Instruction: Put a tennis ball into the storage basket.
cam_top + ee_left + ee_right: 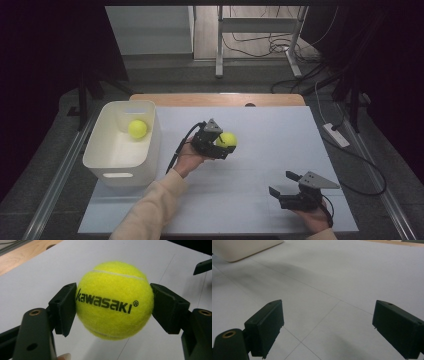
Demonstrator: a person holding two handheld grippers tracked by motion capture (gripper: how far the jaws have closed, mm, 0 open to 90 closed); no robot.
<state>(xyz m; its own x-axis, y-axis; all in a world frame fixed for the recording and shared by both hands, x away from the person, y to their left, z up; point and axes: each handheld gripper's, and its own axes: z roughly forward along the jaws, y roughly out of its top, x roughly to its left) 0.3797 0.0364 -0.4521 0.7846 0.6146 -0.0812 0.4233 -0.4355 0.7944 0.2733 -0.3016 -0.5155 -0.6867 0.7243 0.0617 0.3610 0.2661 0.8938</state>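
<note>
A yellow tennis ball point(226, 140) printed "kawasaki" point(113, 300) is clamped between the jaws of my left gripper point(222, 142) point(113, 306), held a little above the white table near its middle. Both pads point(65, 307) press on the ball's sides. A second yellow tennis ball point(137, 128) lies inside the cream bin point(107, 162) at the table's left. My right gripper point(284, 182) point(327, 326) rests near the front right of the table, its jaws wide open with nothing between them.
The white table top point(260, 130) point(337, 272) has faint grid lines and a wooden edge point(220, 99) at the back. A corner of the cream bin point(242, 250) lies far left in the right gripper view. Desk legs and cables point(265, 45) stand on the floor behind.
</note>
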